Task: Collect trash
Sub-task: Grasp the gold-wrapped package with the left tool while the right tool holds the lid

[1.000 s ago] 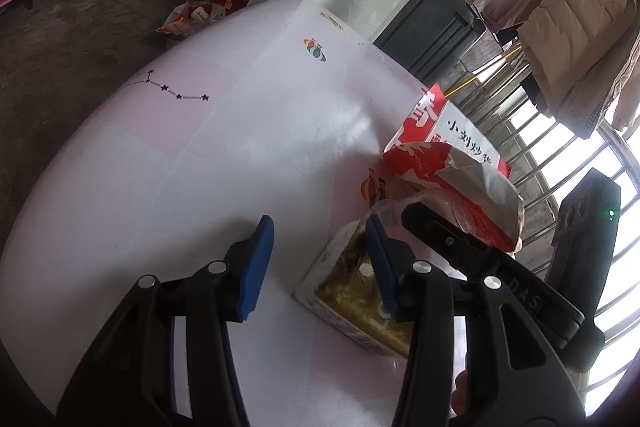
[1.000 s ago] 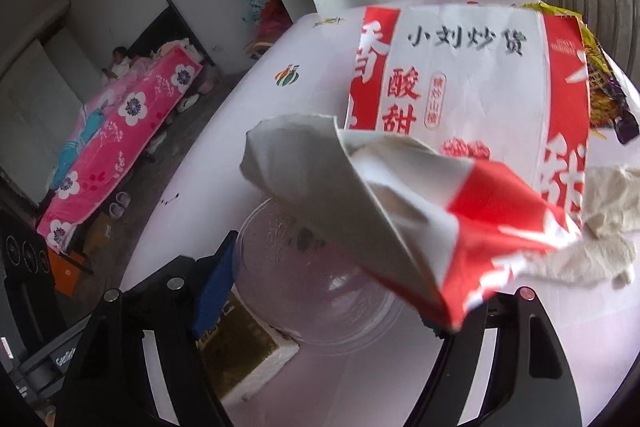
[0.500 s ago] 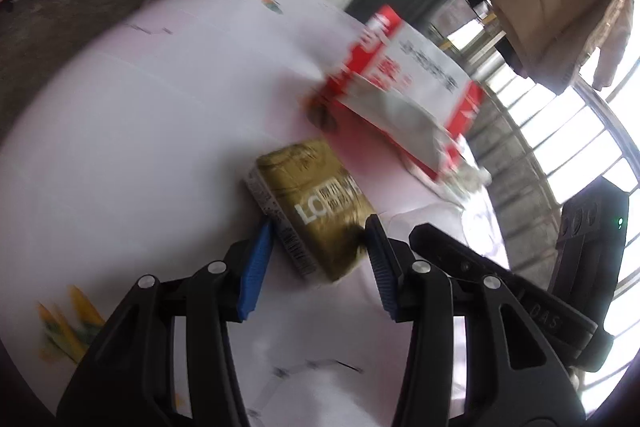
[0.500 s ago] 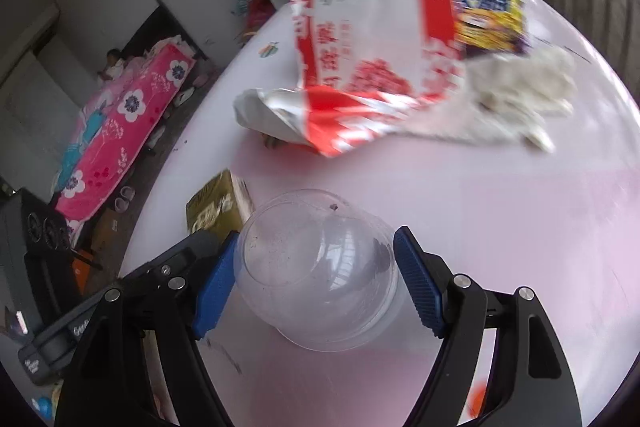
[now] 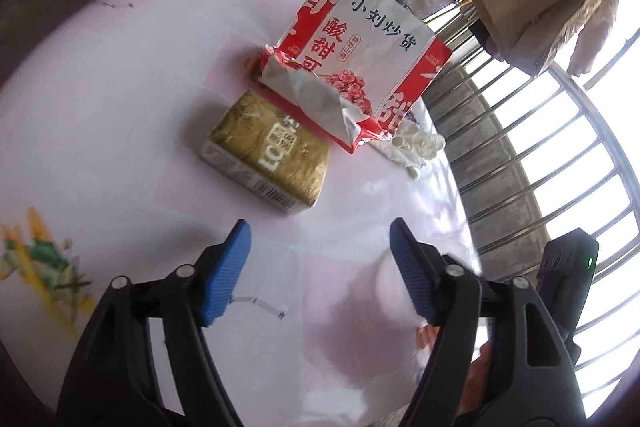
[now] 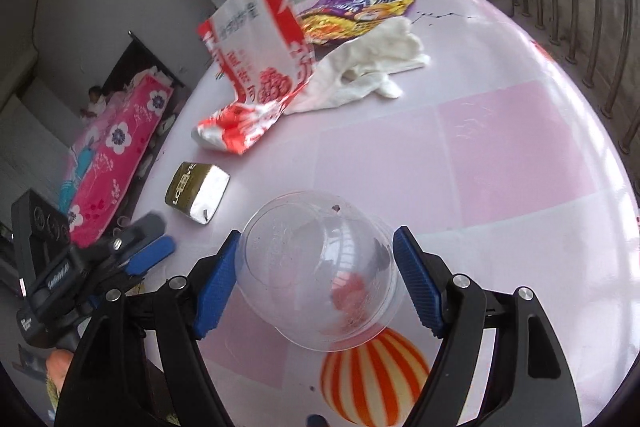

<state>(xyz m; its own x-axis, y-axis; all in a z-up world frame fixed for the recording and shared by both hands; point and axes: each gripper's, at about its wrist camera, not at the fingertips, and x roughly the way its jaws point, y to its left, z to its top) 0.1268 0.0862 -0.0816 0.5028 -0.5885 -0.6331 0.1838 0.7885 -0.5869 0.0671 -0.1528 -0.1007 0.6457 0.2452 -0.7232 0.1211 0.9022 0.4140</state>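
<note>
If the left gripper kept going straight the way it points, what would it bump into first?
Probably the gold carton, lying on the table straight ahead of the open left gripper; nothing lies between them, though depth is hard to judge.

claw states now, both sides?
Left claw: open, jaws have just been opening, nothing between them; the gold box lies ahead on the table.
Right claw: shut on the clear plastic dome lid.

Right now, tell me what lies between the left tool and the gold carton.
Nothing: the left wrist view shows only bare pink tablecloth between the open left tool and the gold carton.
</note>
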